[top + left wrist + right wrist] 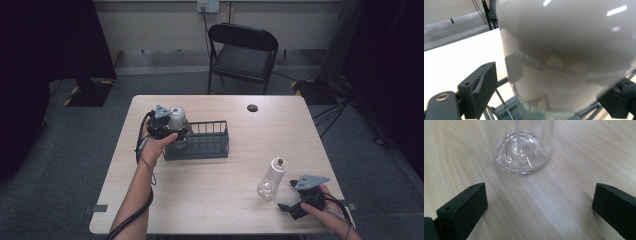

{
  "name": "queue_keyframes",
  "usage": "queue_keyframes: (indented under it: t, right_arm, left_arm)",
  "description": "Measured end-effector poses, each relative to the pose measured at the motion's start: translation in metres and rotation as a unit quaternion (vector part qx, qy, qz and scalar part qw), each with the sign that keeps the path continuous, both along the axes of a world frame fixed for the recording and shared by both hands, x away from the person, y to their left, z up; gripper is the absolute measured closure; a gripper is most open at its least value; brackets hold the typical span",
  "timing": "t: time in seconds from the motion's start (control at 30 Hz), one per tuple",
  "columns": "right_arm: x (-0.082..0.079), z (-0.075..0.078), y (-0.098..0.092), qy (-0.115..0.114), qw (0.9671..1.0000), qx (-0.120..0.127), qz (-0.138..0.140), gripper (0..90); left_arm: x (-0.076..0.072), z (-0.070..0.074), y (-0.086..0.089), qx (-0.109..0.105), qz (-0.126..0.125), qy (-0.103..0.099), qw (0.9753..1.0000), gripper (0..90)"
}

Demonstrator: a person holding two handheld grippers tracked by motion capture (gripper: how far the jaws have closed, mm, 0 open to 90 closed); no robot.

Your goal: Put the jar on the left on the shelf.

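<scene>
- The left tool point(167, 131) sits at the 9 o'clock end of the wire rack point(210, 145), in the 10 o'clock part of the counter point(200, 200).
- In the left gripper view its jaws stand either side of a pale bottle point(566, 50). The left jaw face shows a gap to the glass; contact on the other side cannot be read, so whether it grips cannot be told.
- The pale bottle point(176, 120) appears upright, long axis vertical, its lower part at or inside the rack's end compartment. Judgement: it is held over the rack so that the wire walls can keep it standing once it is let go.
- The right tool point(295, 202) lies low at the 5 o'clock corner, jaws spread wide and empty. In the right gripper view both jaws point(464, 207) flank bare wood.
- The clear bottle point(273, 179) stands on its base just beside the right tool, toward 10 o'clock from it, and apart from it. Its long axis is vertical or leans slightly, neck up.
- The clear bottle's round base point(521, 155) rests flat on the counter ahead of the open jaws. Judgement: the right tool is lined up low on the body for a side grasp.
</scene>
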State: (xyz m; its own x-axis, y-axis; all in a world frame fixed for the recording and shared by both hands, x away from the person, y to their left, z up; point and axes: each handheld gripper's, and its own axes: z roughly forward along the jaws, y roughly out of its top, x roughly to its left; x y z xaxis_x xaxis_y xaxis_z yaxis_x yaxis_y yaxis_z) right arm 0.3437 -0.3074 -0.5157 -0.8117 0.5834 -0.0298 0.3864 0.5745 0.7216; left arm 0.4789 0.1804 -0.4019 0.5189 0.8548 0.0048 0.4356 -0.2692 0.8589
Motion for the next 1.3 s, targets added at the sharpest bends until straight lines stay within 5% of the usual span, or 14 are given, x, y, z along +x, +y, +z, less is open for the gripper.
queue_keyframes:
  t: [1.3]
  right_arm:
    - [0.000,0.000,0.000,0.000,1.0000,0.000,0.000,0.0]
  left_arm:
    - [-0.031,0.001,0.014,-0.019,-0.023,0.022,0.9993,2.0]
